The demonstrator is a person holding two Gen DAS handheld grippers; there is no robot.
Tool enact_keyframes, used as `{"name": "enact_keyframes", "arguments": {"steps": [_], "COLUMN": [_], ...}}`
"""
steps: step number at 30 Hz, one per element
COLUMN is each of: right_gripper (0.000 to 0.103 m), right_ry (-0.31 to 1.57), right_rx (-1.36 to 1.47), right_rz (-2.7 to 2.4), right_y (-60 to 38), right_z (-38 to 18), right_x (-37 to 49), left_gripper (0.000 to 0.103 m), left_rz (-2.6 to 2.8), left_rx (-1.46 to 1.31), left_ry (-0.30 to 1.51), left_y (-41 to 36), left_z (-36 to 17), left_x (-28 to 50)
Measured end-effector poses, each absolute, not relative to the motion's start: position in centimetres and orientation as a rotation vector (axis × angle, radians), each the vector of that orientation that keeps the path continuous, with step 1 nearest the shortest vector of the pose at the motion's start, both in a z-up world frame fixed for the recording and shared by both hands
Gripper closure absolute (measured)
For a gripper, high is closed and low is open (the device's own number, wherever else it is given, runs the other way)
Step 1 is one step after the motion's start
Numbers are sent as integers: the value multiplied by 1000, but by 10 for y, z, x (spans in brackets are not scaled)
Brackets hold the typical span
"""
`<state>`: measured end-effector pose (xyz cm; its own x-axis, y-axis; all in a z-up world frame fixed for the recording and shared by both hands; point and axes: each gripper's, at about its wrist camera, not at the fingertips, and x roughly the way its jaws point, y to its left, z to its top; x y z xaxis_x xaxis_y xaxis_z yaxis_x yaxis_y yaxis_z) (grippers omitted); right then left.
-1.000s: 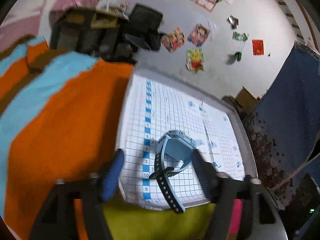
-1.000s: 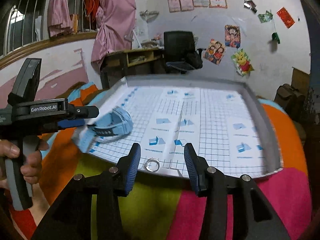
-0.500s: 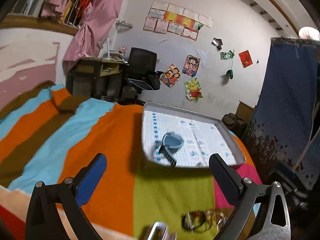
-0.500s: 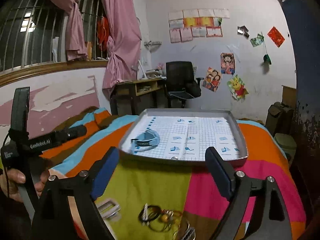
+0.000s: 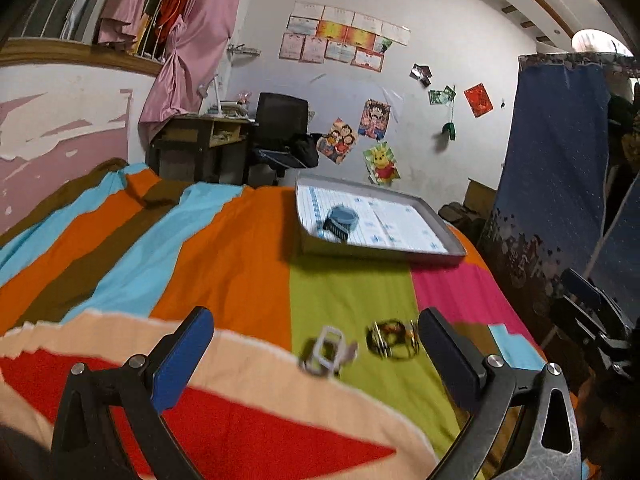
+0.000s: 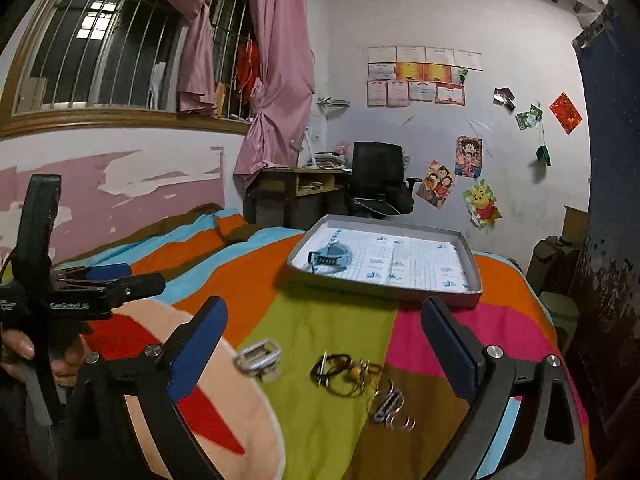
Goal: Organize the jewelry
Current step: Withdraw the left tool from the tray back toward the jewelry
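Observation:
A grey tray (image 5: pixel 382 255) (image 6: pixel 384 290) lined with gridded paper rests on the striped bedspread, far from both grippers. A light-blue watch (image 5: pixel 340 220) (image 6: pixel 331 259) lies in its left part. Nearer, on the green stripe, lie a silver buckle-like piece (image 5: pixel 326 350) (image 6: pixel 258 356), a tangle of dark and gold rings (image 5: pixel 392 338) (image 6: pixel 346 368) and silver hoops (image 6: pixel 394 408). My left gripper (image 5: pixel 316 354) is open above the buckle, holding nothing. My right gripper (image 6: pixel 324 346) is open over the tangle, also holding nothing. The left gripper shows at the left of the right wrist view (image 6: pixel 108 276).
The bed carries an orange, blue, green and pink bedspread (image 5: pixel 224 248). A desk (image 6: pixel 296 184) and black office chair (image 6: pixel 378 180) stand behind it by the poster-covered wall. A dark blue cloth (image 5: pixel 560 168) hangs on the right. A hand (image 6: pixel 20 350) grips the left tool.
Both grippers have pulled back from the tray toward the near end of the bed and opened wide. The watch stays in the tray; loose jewelry has come into view.

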<state>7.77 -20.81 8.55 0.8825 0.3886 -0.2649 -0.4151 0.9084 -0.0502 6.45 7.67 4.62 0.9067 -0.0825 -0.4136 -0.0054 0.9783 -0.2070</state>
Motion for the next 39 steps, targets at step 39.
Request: {"name": "enact_keyframes", "arguments": {"steps": [39], "right_gripper": [8], "right_ry": [421], "right_rx": [-27], "right_rz": [257], "right_y": [-224], "right_z": [24], "right_x": [109], "left_gripper": [0], "left_rz": [12], "left_rx": [-158], "left_ry": [533], "left_y": [59], "left_z": [8], "left_x": [100]}}
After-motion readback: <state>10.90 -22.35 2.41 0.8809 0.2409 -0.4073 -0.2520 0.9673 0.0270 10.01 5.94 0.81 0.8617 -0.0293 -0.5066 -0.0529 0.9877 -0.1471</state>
